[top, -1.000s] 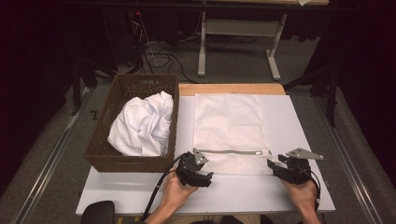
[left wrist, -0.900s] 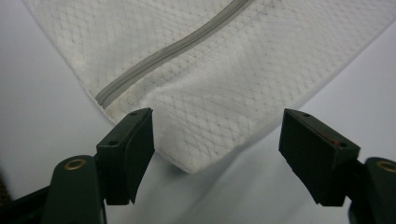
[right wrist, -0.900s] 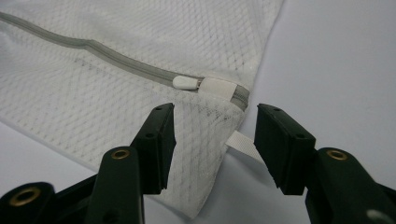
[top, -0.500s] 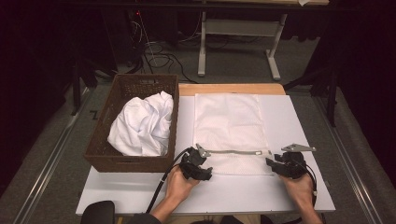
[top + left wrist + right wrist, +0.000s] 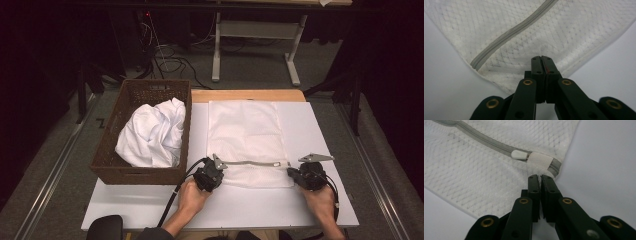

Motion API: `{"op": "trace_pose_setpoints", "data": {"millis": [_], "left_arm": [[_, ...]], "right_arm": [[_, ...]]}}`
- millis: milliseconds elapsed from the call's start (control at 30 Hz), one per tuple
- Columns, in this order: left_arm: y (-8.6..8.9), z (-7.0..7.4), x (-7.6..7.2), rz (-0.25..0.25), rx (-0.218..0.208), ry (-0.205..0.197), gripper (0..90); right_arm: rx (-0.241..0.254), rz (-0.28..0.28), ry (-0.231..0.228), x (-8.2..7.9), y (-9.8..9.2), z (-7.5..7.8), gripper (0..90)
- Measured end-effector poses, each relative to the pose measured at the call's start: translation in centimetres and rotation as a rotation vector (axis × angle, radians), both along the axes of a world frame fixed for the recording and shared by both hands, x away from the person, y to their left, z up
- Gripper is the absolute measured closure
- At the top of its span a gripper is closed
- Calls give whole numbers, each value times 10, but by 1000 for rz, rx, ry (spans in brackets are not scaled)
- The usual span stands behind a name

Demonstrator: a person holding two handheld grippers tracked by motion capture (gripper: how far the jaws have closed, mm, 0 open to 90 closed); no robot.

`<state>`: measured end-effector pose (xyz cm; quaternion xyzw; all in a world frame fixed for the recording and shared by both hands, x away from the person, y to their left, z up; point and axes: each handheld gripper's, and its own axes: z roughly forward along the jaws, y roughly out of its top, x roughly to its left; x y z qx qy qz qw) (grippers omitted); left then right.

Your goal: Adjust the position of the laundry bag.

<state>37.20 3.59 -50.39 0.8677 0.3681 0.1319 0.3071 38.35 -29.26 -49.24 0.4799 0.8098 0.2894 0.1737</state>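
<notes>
Two grippers clamp the near corners of a white mesh laundry bag (image 5: 248,142) that lies flat on the tabletop (image 5: 320,125) just right of a wicker basket (image 5: 112,150) holding crumpled white cloth (image 5: 152,135): the left gripper (image 5: 214,167) has just closed its jaws on the corner near the grey zipper's (image 5: 509,37) closed end, and the right gripper (image 5: 295,172) has just pinched the corner beside the white zipper pull (image 5: 519,155). Being thin, light and limp, the bag will likely sag between the hands. Holding it by the seamed corner edges seems wiser than by open mesh, which could stretch or snag.
</notes>
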Motion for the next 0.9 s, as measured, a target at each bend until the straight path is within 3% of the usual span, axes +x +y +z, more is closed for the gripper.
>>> {"op": "trace_pose_setpoints", "data": {"millis": [133, 433, 900], "left_arm": [[1, 1, -1, -12, 2, -7, 898], [8, 4, -10, -62, -24, 25, 897], [25, 3, -28, -91, -65, 80, 896]], "right_arm": [[-8, 14, -6, -1, 1, 1, 884], [-19, 42, 12, -13, 2, 5, 884], [-12, 68, 29, -32, 8, 7, 878]]}}
